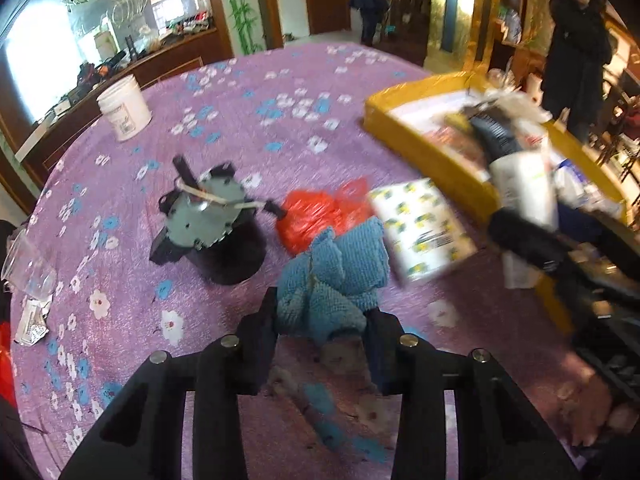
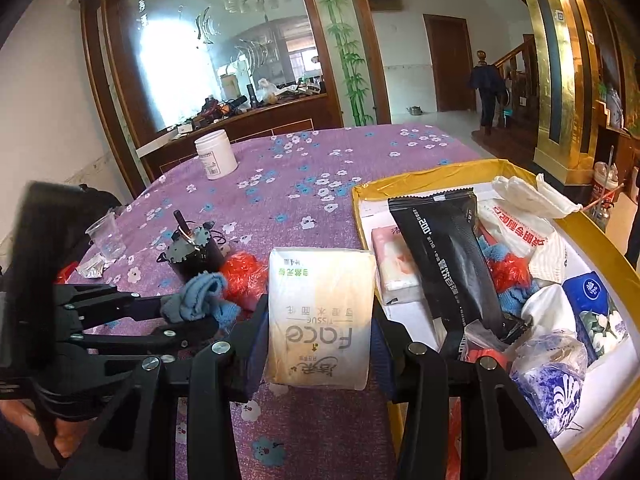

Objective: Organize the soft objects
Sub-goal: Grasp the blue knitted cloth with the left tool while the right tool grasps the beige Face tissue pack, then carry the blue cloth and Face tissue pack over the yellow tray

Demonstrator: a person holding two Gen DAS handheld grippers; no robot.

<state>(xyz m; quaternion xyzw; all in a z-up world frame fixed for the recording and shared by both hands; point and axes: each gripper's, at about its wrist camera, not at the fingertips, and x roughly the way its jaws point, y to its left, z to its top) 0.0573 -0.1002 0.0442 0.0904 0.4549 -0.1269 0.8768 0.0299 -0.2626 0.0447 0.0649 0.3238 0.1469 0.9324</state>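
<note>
The left gripper (image 1: 322,322) is squeezing a crumpled blue cloth (image 1: 334,276) between its pads, over the purple flowered tablecloth (image 1: 248,120). Just beyond it are lying a red plastic bag (image 1: 316,214) and a black motor (image 1: 208,220). The right gripper (image 2: 318,344) is clamping a face-tissue pack (image 2: 320,316), with the yellow box (image 2: 420,182) of soft things lying just right of it.

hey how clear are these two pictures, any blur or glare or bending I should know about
Left wrist view: motion blur smears the yellow box and its contents on the right; the blue cloth is fairly sharp. Right wrist view: sharper, the tissue pack text is legible, though the left hand-held gripper blurs at the frame edge. Both views: fisheye bending, and white glare on the mirror.
</note>
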